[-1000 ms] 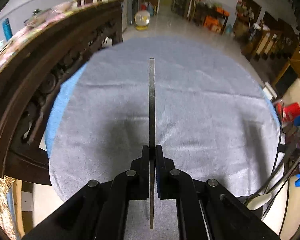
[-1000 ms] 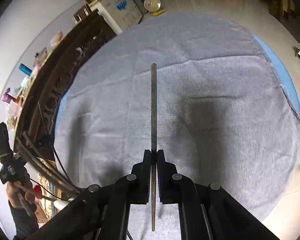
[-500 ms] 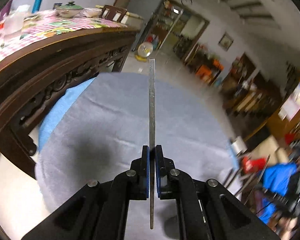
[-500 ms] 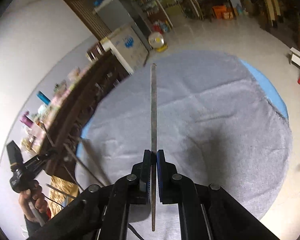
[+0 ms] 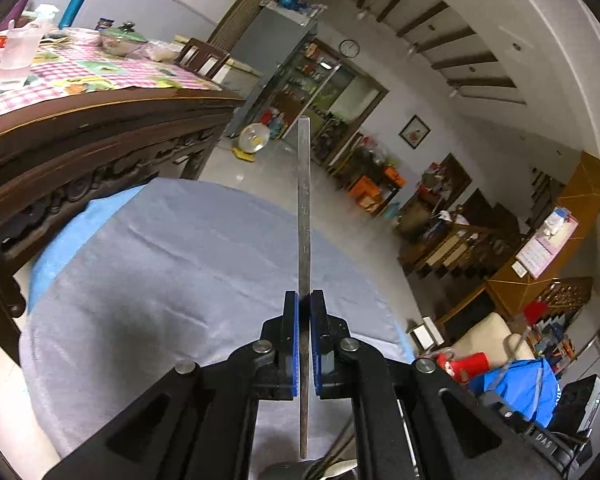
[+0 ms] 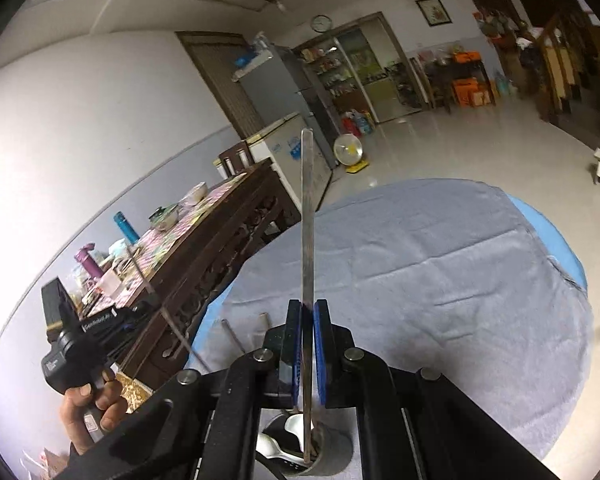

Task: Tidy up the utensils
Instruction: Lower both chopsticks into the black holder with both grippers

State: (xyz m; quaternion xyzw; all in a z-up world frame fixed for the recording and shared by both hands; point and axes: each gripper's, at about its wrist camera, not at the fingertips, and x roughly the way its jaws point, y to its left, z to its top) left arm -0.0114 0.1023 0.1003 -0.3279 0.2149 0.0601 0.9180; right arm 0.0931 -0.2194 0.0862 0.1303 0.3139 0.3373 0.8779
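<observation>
Steel: my left gripper point(image 5: 304, 344) clamps a flat utensil handle point(image 5: 305, 208); my right gripper point(image 6: 309, 354) clamps another point(image 6: 308, 216).
Holder point(image 6: 320, 462): directly beneath the right handle's lower end.
Risk: thin metal pivoting between pads, missing the holder, dropping onto grey cloth point(image 6: 440, 280).

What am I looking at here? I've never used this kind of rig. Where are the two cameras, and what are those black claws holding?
There is no robot arm: a person carries a two-finger gripper in each hand, each with a fisheye camera looking along its fingers. One picture is from the left gripper, the other from the right gripper. Each is shut on a thin flat metal utensil: the left utensil, the right utensil. Below lies a grey cloth on a round surface. In the right view, a metal cup with white spoons sits under the gripper, and the person's left hand shows at left.
</observation>
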